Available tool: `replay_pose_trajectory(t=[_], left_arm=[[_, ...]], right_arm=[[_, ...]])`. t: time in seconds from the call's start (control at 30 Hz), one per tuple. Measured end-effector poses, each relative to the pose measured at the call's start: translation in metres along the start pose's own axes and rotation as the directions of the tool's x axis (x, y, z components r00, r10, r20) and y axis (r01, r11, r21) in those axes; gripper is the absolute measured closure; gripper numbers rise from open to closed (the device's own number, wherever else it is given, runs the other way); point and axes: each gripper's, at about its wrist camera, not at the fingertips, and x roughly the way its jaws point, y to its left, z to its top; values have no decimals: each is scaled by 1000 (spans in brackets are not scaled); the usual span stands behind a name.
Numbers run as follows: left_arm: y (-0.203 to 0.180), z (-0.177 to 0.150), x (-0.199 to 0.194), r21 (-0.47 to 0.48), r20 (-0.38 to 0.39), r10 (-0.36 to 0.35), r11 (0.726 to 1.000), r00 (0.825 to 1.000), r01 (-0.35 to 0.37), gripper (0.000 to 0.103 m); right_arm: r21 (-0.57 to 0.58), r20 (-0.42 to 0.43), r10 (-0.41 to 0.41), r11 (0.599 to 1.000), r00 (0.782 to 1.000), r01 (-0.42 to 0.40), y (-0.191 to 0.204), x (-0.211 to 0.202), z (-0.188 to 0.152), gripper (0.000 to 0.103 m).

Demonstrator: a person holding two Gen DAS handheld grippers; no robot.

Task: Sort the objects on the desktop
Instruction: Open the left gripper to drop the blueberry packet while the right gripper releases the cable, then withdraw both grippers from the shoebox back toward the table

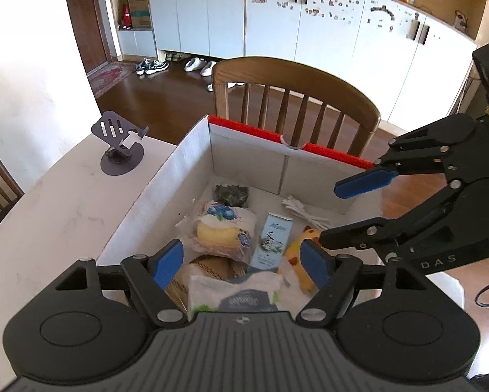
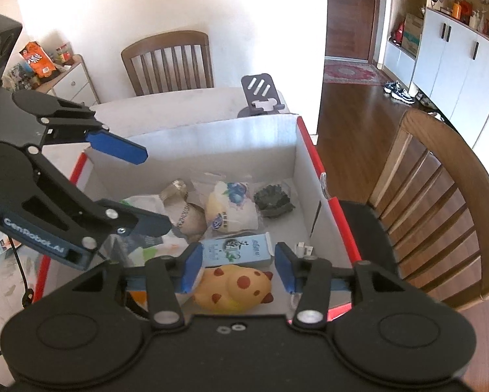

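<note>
Both pairs of blue-padded fingers stand apart with nothing clamped between them: the left gripper [image 1: 241, 268] hangs over the near end of the cardboard box [image 1: 153, 192], and the right gripper [image 2: 239, 268] hangs over the same box from its other side, its pads [image 2: 192, 269] clear of everything below. Directly under the right gripper lies a yellow toy with red spots [image 2: 234, 285], resting on the box floor just beside a light blue carton [image 2: 236, 250] that lies flat. Under the left gripper sits a tissue pack [image 1: 234, 294] with a brown roll [image 1: 212, 266] behind it. Further in lies a wrapped bun with a blueberry print [image 1: 225, 228], then a dark crumpled object [image 1: 231, 194] near the far wall, and a white coiled cable [image 1: 301, 210] towards the far corner on the right gripper's side. The box has white inner walls and a red outer rim, and it stands on a pale table [image 1: 65, 202]. Beyond the box on the table stands a grey phone stand [image 1: 120, 145], well apart from the grippers. Past the table edge are a wooden chair [image 1: 296, 98], the brown floor and white cabinets [image 1: 277, 23].
</note>
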Motion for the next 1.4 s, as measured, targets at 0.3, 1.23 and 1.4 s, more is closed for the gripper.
replay_pose_trajectory(t=[0.3,1.23,1.4], left_arm=[[-5,-16,-34,-45,33,5,999,999,-4,25],[-14,-99,-111,-191,128,37,982,991,-12,12],[-6,-119,-125,-214,140,48,977,989,-17,1]], right_arm=[[-24,24,20,1000,1000,-19,14,-17,-3,38],[20,170,8,1000,985,-12,75,-69,-26,1],[29,165,4,1000,986,-9,97,-70,-31,1]])
